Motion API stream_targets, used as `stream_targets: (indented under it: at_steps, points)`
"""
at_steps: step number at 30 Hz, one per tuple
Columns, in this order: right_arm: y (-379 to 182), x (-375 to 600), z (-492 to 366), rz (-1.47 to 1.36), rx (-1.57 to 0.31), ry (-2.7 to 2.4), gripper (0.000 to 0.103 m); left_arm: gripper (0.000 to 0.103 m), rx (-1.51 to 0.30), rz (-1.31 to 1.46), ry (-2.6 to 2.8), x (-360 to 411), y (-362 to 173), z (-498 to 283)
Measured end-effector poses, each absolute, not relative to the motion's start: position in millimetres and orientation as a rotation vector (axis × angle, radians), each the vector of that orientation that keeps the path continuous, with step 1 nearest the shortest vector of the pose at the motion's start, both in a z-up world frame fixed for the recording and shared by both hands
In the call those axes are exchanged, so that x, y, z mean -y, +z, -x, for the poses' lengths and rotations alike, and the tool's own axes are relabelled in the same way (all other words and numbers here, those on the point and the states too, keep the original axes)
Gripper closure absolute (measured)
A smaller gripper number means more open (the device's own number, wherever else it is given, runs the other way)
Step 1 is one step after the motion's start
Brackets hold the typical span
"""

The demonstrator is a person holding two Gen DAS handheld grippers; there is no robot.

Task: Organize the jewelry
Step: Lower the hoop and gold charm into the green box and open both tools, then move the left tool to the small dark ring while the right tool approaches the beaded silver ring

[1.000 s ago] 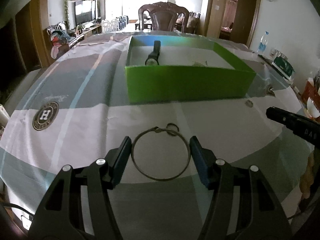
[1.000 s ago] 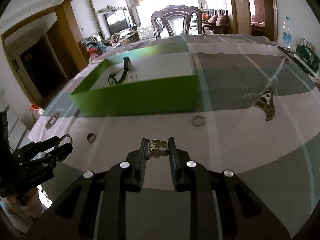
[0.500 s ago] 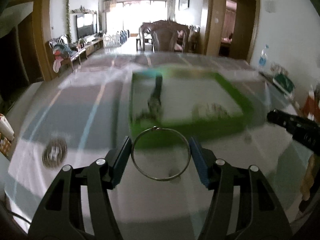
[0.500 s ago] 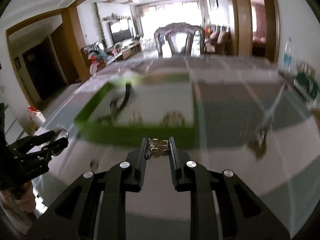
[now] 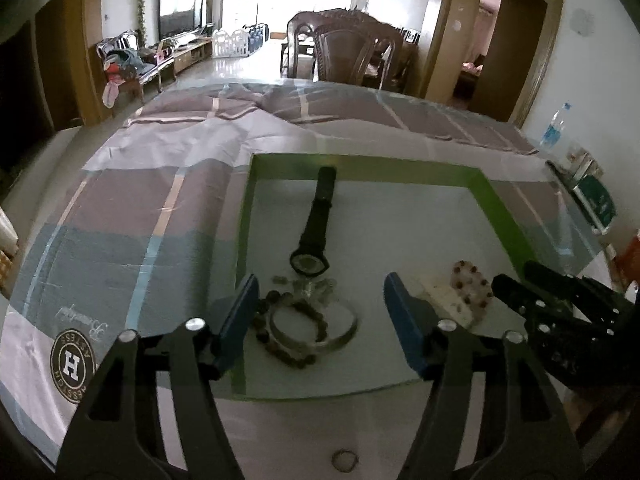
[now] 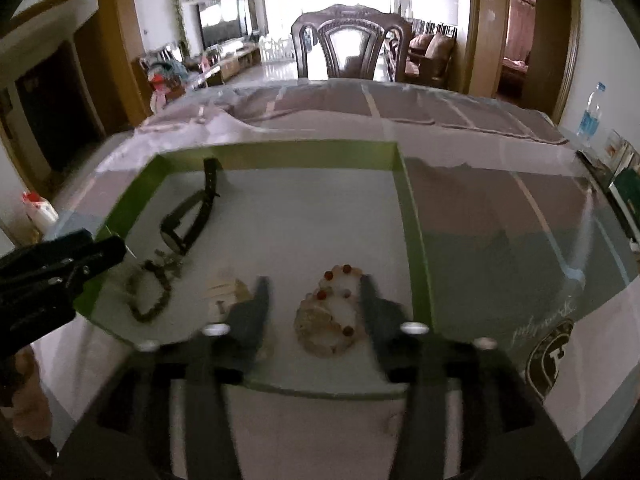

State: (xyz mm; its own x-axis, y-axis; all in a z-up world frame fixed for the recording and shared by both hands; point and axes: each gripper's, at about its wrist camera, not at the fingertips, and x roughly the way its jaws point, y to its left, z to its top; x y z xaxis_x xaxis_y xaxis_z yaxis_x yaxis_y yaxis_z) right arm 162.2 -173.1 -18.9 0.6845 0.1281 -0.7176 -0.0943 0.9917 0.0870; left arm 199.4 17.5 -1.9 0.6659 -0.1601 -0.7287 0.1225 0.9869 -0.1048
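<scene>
Bangle point(image 5: 316, 330) rings bead bracelet point(image 5: 290, 334) (watch point(image 5: 314, 232) behind).

The tray point(image 5: 500, 216) sits on the bench point(image 5: 120, 208), with a chair point(image 5: 352, 52) behind it. In the tray, the watch point(image 5: 316, 220) lies toward the left, the bangle point(image 5: 340, 332) and dark bead bracelet point(image 5: 280, 344) before it, and the pale bead bracelet point(image 6: 332, 320) to their right. A small ring point(image 5: 344, 460) lies on the bench before the tray.

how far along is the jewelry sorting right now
Mostly done: the watch, dark bead bracelet, silver bangle and pale bead bracelet lie in the green box. Both grippers, left and right, are opening, gripping nothing. Left: a small ring outside.
</scene>
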Motion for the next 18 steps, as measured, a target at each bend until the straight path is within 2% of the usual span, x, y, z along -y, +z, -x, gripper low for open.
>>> stream_targets:
  at_steps: [7, 16, 18]
  points:
    - [-6.4, 213.7, -90.1, -0.038, -0.766, 0.123, 0.045, 0.025, -0.759, -0.074, -0.139, -17.5, -5.1, -120.9]
    - [-79.2, 223.8, -107.4, -0.002, -0.958, 0.063, 0.045, 0.025, -0.887, -0.09, -0.151, -14.7, -65.1, -94.5]
    - [-90.1, 220.1, -111.1, 0.023, -0.98, 0.05, 0.048, 0.025, -0.902, -0.088, -0.157, -15.3, -70.0, -92.5]
